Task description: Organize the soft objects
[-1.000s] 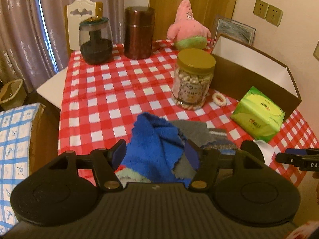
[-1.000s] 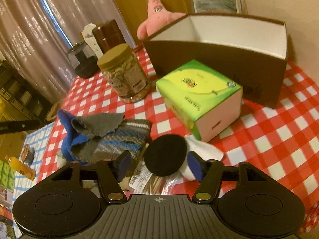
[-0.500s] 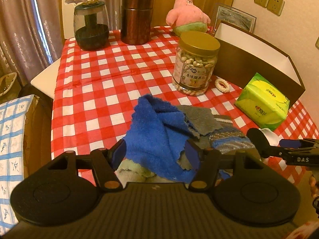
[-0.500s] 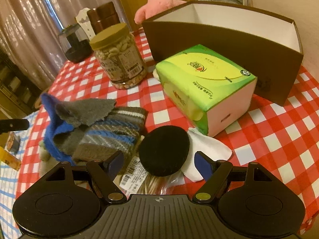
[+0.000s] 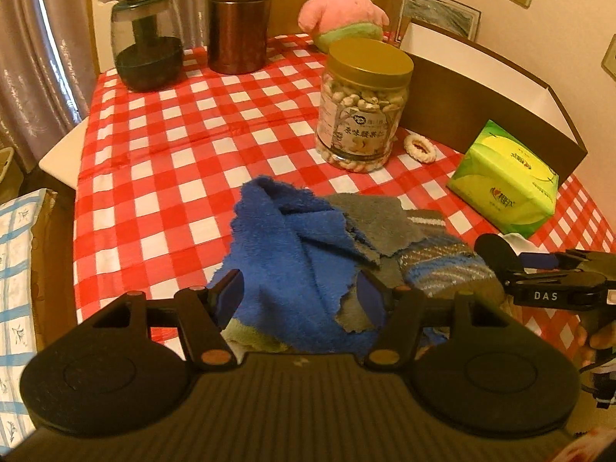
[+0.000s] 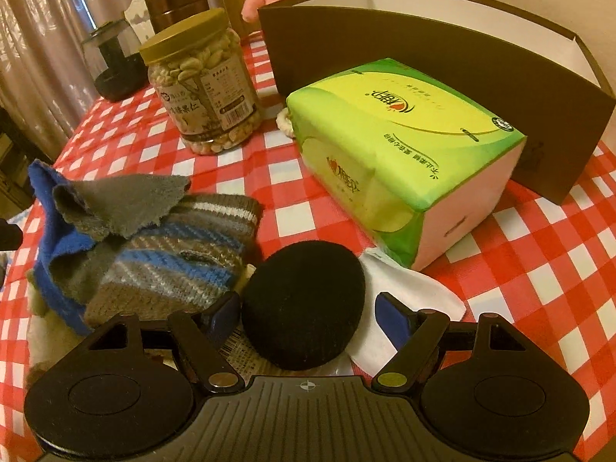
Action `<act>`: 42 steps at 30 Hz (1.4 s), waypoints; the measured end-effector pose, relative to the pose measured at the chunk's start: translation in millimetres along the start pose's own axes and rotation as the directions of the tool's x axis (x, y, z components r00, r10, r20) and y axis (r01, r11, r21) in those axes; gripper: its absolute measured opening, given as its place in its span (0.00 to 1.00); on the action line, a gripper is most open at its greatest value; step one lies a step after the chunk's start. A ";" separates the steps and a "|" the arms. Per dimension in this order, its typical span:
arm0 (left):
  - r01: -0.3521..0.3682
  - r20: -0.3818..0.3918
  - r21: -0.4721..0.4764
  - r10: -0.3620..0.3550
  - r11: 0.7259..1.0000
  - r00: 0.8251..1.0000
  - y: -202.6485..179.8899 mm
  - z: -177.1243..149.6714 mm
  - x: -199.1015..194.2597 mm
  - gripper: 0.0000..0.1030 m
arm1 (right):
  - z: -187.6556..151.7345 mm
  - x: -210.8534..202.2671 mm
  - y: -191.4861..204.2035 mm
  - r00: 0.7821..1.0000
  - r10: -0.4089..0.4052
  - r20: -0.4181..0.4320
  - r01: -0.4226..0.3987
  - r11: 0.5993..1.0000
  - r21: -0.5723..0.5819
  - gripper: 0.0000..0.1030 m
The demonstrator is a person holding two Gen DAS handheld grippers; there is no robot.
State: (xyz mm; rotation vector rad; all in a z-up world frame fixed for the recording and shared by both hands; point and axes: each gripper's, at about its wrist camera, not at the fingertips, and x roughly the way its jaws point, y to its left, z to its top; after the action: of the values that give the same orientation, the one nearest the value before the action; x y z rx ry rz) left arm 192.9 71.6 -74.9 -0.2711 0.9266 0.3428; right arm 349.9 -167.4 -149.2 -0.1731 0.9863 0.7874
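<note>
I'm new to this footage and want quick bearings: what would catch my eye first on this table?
Probably the red-and-white checked tablecloth, then the heap of soft things near its front edge: a blue towel under a grey cloth and a striped knit piece. To the right lie a black round pad and a green tissue pack before an open brown box, with a pink starfish plush at the back.

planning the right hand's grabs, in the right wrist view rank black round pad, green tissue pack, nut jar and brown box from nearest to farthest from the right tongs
1. black round pad, between the tips
2. green tissue pack, ahead, right
3. nut jar, ahead, left
4. brown box, at the back
</note>
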 end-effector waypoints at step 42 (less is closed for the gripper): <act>-0.127 0.050 0.284 0.117 0.950 0.992 -18.7 20.3 51.4 0.70 | -1.7 -58.2 -33.8 0.994 0.050 0.096 -0.061 0.991 0.117 0.61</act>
State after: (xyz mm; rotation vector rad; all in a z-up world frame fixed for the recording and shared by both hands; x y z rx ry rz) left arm 243.7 70.9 -103.7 0.0591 0.9497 0.3205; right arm 353.5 -222.6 -110.7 -0.0051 0.9508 0.7779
